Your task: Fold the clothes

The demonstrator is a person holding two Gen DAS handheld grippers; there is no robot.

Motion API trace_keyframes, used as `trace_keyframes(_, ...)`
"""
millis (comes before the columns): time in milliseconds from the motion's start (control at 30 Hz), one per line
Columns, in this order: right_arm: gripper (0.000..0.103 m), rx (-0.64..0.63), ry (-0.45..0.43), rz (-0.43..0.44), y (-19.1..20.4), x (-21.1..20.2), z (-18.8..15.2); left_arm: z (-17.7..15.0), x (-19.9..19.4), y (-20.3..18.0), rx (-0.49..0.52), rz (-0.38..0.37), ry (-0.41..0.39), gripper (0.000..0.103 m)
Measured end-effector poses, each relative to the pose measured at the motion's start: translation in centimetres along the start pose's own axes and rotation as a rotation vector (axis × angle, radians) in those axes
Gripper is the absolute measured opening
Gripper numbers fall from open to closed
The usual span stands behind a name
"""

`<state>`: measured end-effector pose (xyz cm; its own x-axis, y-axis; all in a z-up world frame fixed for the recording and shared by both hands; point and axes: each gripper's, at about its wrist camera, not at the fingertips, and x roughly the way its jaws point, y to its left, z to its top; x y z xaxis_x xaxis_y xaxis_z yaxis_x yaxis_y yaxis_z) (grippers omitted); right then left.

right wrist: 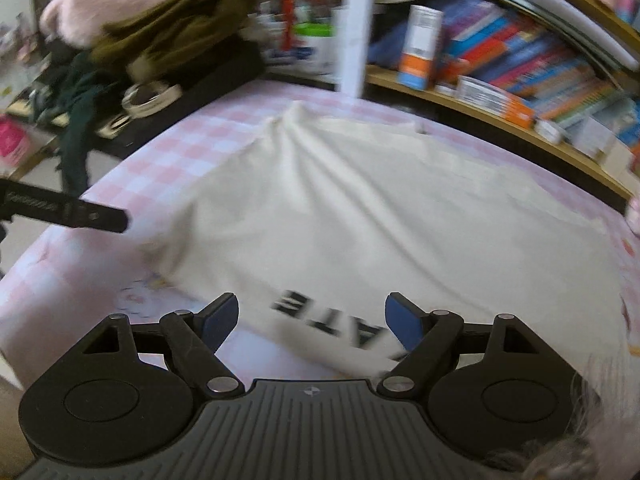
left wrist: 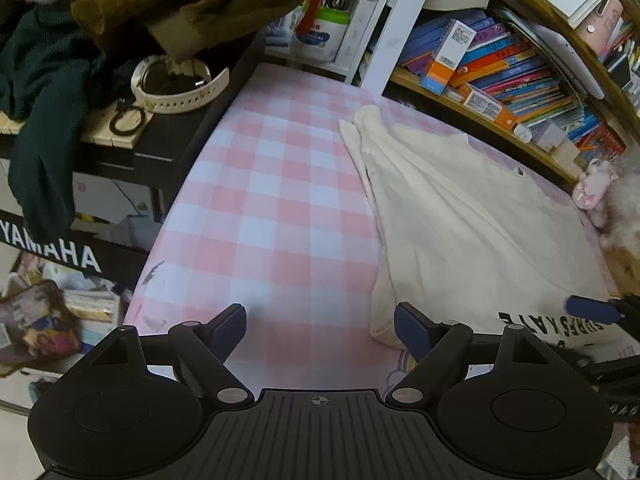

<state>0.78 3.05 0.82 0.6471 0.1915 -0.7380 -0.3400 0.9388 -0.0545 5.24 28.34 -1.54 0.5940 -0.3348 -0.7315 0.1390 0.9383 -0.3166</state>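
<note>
A cream T-shirt with black lettering lies spread on the pink-and-white checked bed; its left side and sleeve are folded inward into a long ridge. My left gripper is open and empty above the bare sheet, just left of the shirt's near corner. My right gripper is open and empty above the shirt's near hem, over the lettering. The right gripper's finger shows at the right edge of the left wrist view. The left gripper's finger shows at the left in the right wrist view.
A black Yamaha keyboard stands left of the bed with piled dark green and olive clothes and a white strap on it. A bookshelf full of books runs along the far right. Plush toys sit at the right. Clutter lies on the floor at the left.
</note>
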Motion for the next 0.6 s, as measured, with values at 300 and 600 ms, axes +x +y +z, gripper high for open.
trace_keyframes(300,0.077,-0.212,0.029,0.119,6.8,2.3,2.2,-0.1,0.1,1.1,-0.012,-0.087,0.011,0.084)
trace_keyframes(600,0.041,-0.382,0.092,0.165,10.6,6.4,4.0,0.2,0.6,2.5,-0.137,-0.28,0.031,0.084)
